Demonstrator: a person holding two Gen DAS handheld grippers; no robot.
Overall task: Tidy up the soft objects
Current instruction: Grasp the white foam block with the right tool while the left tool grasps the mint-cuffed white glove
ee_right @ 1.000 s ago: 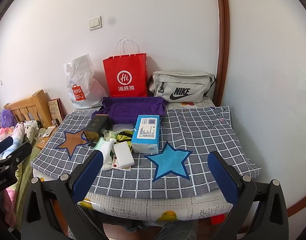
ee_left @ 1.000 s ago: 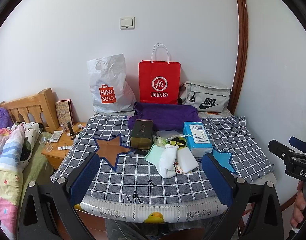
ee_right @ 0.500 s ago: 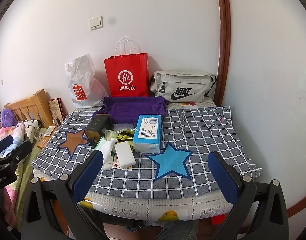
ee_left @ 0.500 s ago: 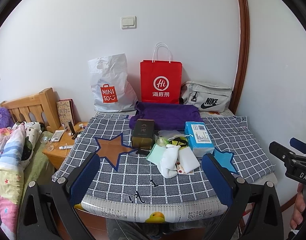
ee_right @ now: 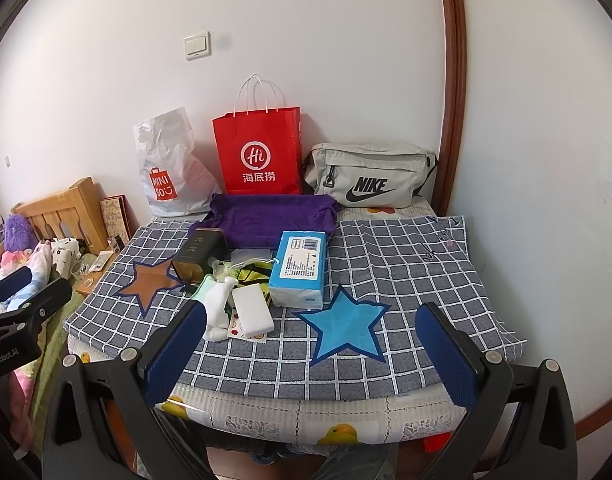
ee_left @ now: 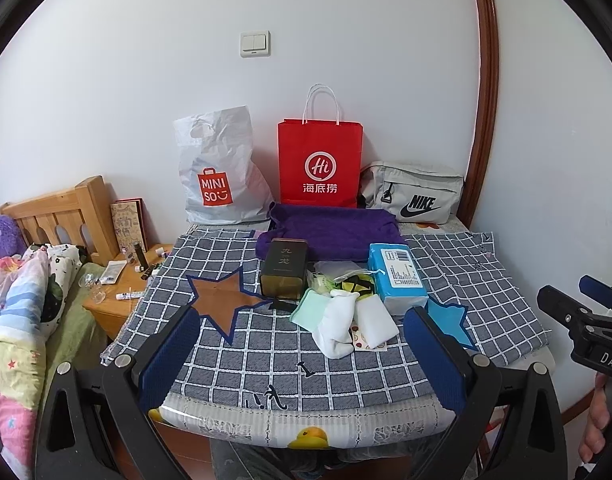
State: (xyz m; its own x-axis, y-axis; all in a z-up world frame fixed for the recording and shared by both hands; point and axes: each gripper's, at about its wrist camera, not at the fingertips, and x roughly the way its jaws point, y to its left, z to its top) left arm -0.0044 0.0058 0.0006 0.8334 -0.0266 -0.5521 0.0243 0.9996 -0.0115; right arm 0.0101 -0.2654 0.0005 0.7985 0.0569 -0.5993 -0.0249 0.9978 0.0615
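A pile lies mid-table on the grey checked cloth (ee_left: 266, 344): a white sock (ee_left: 337, 328), a mint cloth (ee_left: 310, 309), a white sponge (ee_left: 375, 320), a blue tissue pack (ee_left: 397, 278), a dark tin (ee_left: 285, 270) and a purple towel (ee_left: 329, 230) behind. In the right wrist view the sock (ee_right: 218, 310), sponge (ee_right: 253, 314), tissue pack (ee_right: 300, 274) and towel (ee_right: 270, 220) show too. My left gripper (ee_left: 302, 364) is open and empty before the table's front edge. My right gripper (ee_right: 309, 356) is open and empty, in front of the blue star (ee_right: 343, 326).
A white Miniso bag (ee_left: 218, 172), a red paper bag (ee_left: 319, 164) and a grey Nike bag (ee_left: 413, 196) stand against the back wall. A wooden nightstand (ee_left: 122, 292) with small items and a bed (ee_left: 22, 312) lie to the left. A wall closes the right side.
Both grippers have drifted slightly; the scene sits a touch differently in each view. Nothing on the table has moved.
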